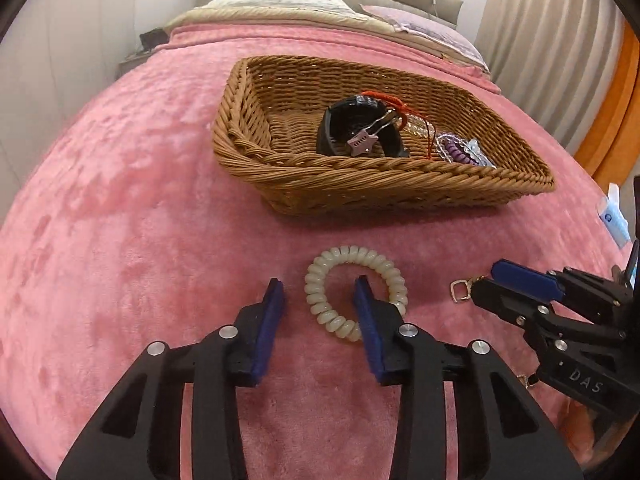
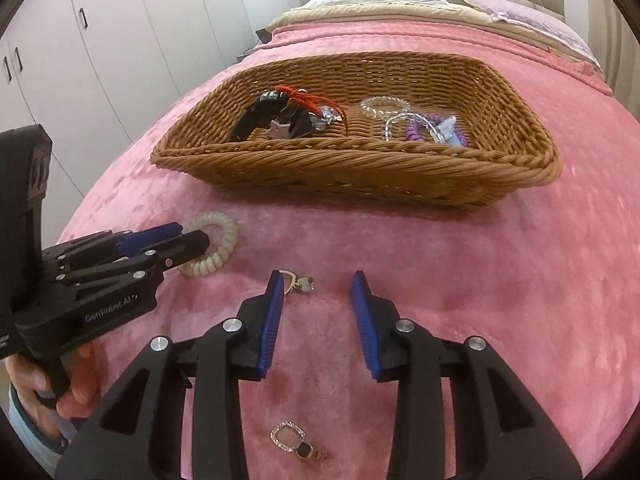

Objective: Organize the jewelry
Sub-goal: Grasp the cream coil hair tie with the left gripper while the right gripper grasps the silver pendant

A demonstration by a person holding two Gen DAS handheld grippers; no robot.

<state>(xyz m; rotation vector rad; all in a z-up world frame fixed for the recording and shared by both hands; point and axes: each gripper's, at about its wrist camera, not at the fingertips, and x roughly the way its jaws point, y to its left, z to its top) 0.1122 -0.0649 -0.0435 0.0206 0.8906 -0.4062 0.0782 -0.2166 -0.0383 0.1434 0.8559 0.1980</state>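
Pink blanket, brown basket, lots of little colours

The blanket (image 1: pixel 140 200) is soft pink with darker pink patches. The basket (image 1: pixel 360 184) is golden brown with a woven stripe pattern. Inside it are a shiny black clip (image 1: pixel 352 128), a red string (image 1: pixel 384 100), a dusty pink star (image 1: pixel 360 143), clear beads (image 2: pixel 380 106) and a purple coil tie (image 2: pixel 416 130) with a pale blue bit beside it. On the blanket near the basket's front edge lies a creamy white coil tie (image 1: pixel 352 280). A gold earring (image 2: pixel 298 282) and a silver earring with a dark stone (image 2: pixel 294 442) lie there too. The left gripper (image 1: pixel 320 304) and right gripper (image 2: pixel 318 296) are black with blue pads
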